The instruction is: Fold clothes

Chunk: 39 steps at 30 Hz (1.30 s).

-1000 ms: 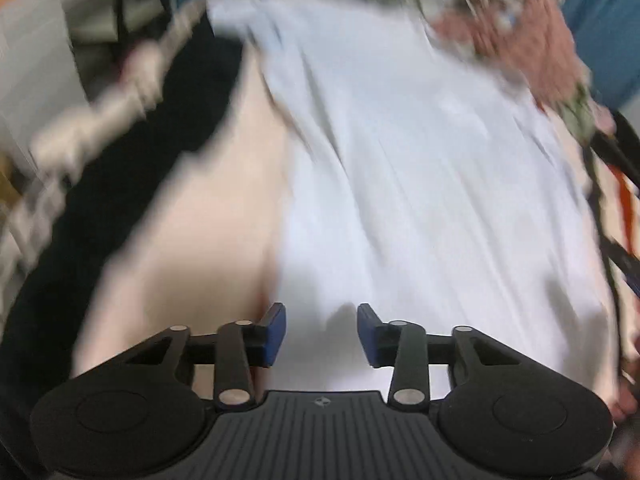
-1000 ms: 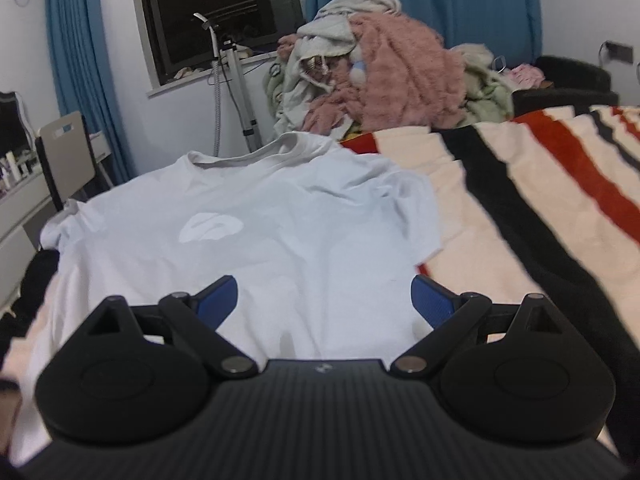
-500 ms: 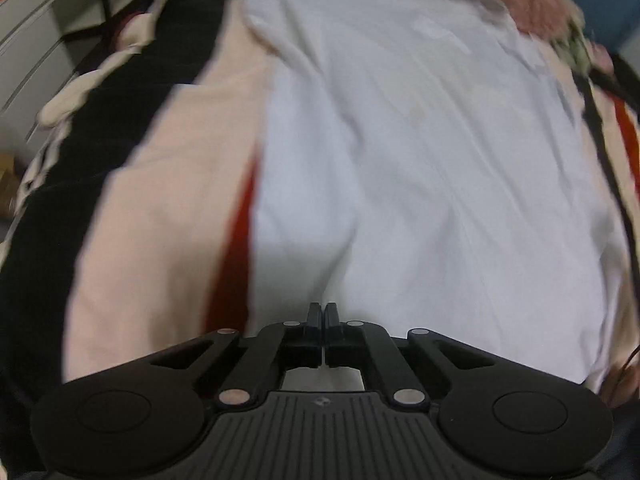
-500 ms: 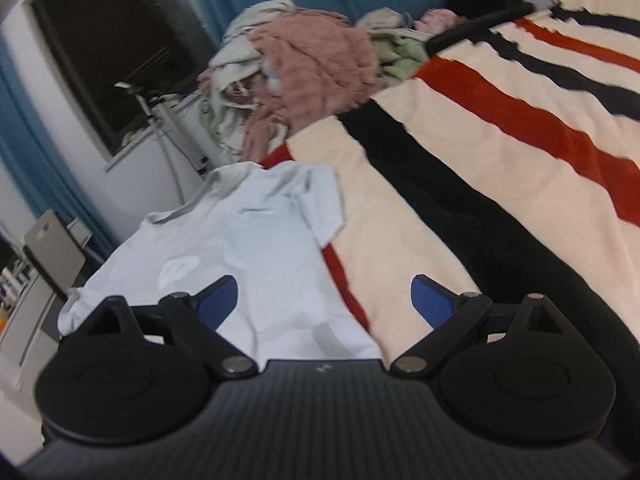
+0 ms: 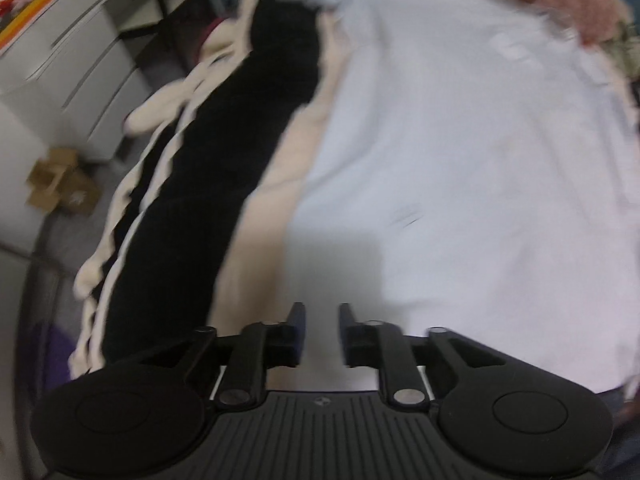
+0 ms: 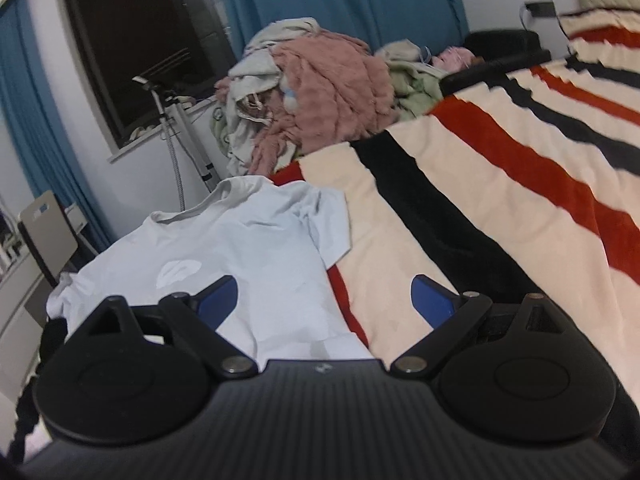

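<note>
A pale blue T-shirt (image 5: 460,160) lies spread flat, front up, on a striped blanket (image 5: 224,140). My left gripper (image 5: 322,320) points steeply down over the shirt's hem near its left edge. Its jaws are opening with a narrow gap, and I see no fabric pinched between them. In the right wrist view the same T-shirt (image 6: 248,248) lies to the left, collar away from me. My right gripper (image 6: 324,294) stands wide open above the shirt's lower right corner and the red stripe of the blanket (image 6: 500,184), holding nothing.
A pile of clothes (image 6: 320,88) heaps up at the far end of the bed, past the collar. The bed's left edge drops to a floor with a cardboard box (image 5: 60,186) and a grey drawer cabinet (image 5: 72,40). A chair (image 6: 48,232) and a stand (image 6: 172,152) are by the window.
The left gripper closed over the hem, then parted again and rose, so the bed edge and floor now show. The right gripper swung right and rolled, leaving the shirt on its left.
</note>
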### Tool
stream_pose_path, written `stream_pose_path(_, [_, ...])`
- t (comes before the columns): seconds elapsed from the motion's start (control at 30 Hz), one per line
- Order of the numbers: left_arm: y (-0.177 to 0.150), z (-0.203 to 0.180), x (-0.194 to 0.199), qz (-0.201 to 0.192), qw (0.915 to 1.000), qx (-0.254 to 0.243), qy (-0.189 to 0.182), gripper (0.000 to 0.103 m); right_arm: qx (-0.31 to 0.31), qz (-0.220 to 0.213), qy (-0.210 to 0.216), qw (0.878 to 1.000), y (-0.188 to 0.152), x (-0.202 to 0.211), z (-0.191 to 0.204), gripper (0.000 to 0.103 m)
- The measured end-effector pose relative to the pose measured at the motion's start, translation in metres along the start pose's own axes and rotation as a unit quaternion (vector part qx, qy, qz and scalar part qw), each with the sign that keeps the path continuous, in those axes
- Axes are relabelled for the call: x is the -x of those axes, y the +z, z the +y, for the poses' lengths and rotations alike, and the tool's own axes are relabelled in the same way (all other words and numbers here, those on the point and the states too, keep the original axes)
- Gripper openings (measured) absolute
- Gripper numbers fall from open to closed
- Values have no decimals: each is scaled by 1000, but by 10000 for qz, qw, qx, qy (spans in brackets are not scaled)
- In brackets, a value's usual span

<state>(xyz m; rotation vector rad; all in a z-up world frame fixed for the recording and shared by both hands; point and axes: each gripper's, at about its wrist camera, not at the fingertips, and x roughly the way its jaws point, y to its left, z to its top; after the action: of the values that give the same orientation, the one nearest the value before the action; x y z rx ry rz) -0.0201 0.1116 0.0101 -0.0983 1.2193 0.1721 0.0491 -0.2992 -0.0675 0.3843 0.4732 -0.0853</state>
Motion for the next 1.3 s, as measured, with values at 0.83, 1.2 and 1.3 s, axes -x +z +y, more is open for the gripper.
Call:
stream_pose_path(0.83, [32,-122,-59,-3006,9465,-592,-1016,102,673,-496,305,9960,-25,-16,57,95])
stream_pose_path(1.2, [26,-100,-67,-3153,9423,-653,-912,102,954,-543,156,9938,-32,-32,67,95])
stream_pose_path(1.3, [23,-99,-65,-3216,9411,-592,-862,102,932,-535,77,9942,-31,-35,63,95])
